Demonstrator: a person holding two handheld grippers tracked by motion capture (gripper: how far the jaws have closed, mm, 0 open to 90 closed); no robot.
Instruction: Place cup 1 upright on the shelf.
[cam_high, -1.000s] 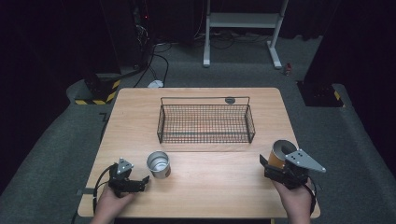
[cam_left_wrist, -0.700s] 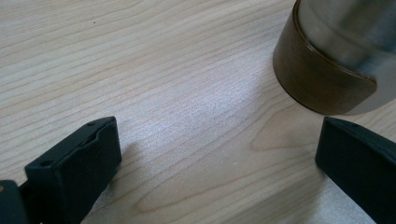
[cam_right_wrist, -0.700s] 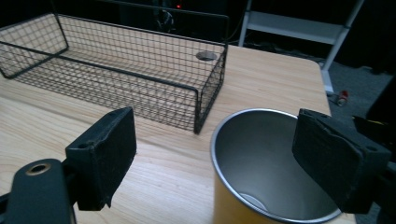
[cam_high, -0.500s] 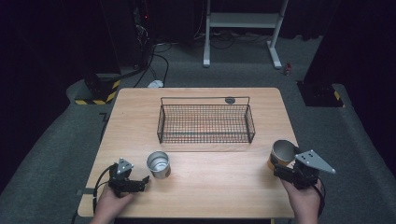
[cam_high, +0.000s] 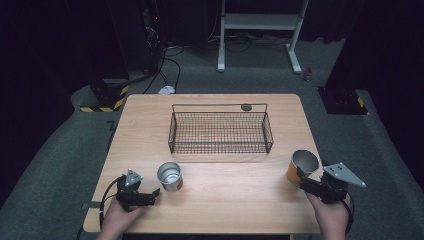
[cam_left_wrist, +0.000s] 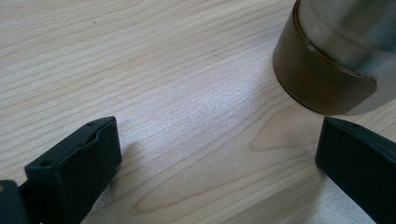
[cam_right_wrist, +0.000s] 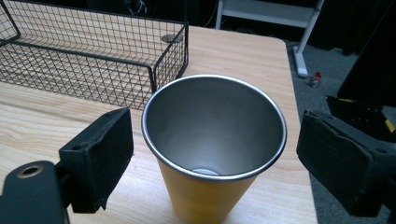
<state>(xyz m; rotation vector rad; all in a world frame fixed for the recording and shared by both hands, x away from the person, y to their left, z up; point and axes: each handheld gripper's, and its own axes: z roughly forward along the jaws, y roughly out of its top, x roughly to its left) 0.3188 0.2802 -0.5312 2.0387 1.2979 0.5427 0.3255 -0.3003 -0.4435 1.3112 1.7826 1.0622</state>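
Note:
An orange cup (cam_high: 302, 166) with a steel inside stands upright near the table's right edge. My right gripper (cam_high: 306, 181) is open just behind its near side. In the right gripper view the orange cup (cam_right_wrist: 205, 200) sits between the wide-apart jaws of the right gripper (cam_right_wrist: 215, 140), with gaps on both sides. A steel cup (cam_high: 169, 176) stands at the front left. My left gripper (cam_high: 152, 194) lies low and open to its left. In the left gripper view the steel cup (cam_left_wrist: 327, 60), with a brown band at its base, is at the upper right, beyond the left gripper (cam_left_wrist: 217, 140).
A black wire basket (cam_high: 220, 147) stands in the middle of the wooden table (cam_high: 235, 200). A small dark disc (cam_high: 246, 107) lies behind it. Cables, a white stand (cam_high: 260, 30) and a striped block (cam_high: 105, 100) are on the floor beyond.
My right gripper has drawn back from the orange cup toward the near right, and the cup now stands upright on its own. The left gripper and steel cup have not moved.

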